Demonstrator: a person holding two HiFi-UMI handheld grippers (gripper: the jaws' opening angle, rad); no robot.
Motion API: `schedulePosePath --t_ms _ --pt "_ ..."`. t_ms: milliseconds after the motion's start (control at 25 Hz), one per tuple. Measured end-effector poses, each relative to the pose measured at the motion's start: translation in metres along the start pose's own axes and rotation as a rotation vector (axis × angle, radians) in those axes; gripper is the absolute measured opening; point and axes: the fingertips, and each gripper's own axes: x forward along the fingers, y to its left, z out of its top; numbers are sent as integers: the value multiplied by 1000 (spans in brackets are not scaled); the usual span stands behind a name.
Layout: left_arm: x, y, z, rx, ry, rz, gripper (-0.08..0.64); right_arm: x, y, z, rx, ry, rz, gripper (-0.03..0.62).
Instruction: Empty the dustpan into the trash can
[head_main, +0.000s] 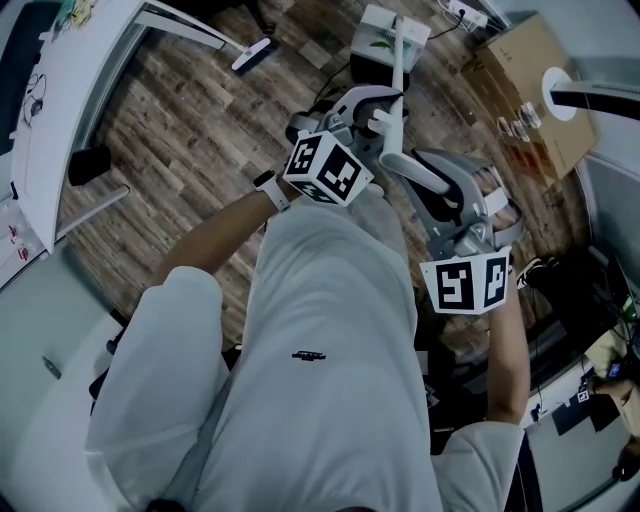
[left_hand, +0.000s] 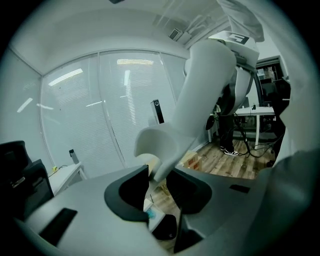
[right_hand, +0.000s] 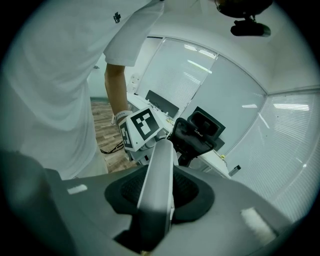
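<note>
Not one word or number reads cleanly here. The left marker cube (head_main: 322, 168) carries black-and-white square code patterns, and the right marker cube (head_main: 467, 282) does too, with no letters on either. There's a small dark logo (head_main: 309, 355) on the white shirt (head_main: 330, 290), far too tiny to read, and the print on the cardboard box (head_main: 525, 90) is only a blur.

You're wearing a loose white short-sleeved T-shirt (head_main: 330, 300) with 1 tiny black logo (head_main: 309, 355) on the front, plus a white wristwatch (head_main: 268, 188) on your left wrist.
</note>
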Motion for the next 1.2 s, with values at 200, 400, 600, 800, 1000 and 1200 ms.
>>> schedulePosePath --t_ms 200,400,600,800,1000,1200 --pt "-5 5 10 16 -20 28 115 -5 -2 6 -29 -9 -23 129" --pt "-9 7 9 19 -10 43 117 -4 2 6 -50 -10 -9 129" --pt "-6 -15 -27 -64 62 15 122 10 25 -12 -64 20 71 127" --pt "-5 -14 -23 -83 53 11 120 6 16 -12 -10 12 45 129" --pt "-7 -14 -15 -27 41 23 114 1 15 -5 -38 2 32 127" --pt "-5 -5 -1 22 18 32 112 -2 9 2 -65 -2 5 129"
